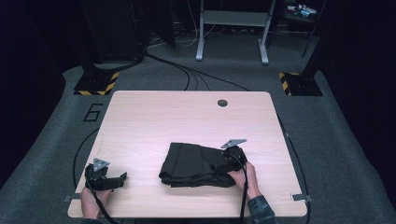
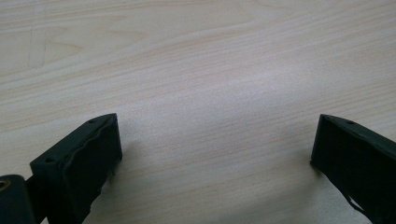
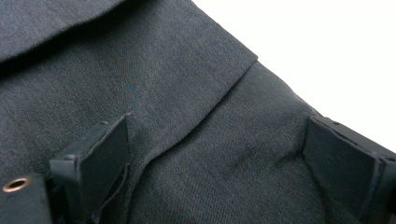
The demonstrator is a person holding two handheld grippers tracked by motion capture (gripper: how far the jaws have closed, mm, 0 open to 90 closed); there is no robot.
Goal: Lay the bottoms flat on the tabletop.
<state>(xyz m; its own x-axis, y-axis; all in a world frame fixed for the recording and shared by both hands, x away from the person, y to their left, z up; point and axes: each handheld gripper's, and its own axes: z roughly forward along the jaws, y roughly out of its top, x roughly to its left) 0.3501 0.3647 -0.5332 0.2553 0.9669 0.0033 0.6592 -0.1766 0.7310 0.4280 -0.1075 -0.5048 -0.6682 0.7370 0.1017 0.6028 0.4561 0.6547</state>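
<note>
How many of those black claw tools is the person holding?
2. The left gripper sits over bare table near its front left corner; the right gripper rests on the folded dark cloth.

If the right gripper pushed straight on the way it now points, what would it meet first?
The dark folded garment: the right gripper has its jaws open and pressed against the cloth, with more fabric directly ahead. Contact depth is hard to judge.

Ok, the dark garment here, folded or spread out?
Folded. The dark garment lies as a compact stacked bundle on the table; the right gripper view shows one layer's edge lapping over another.
</note>
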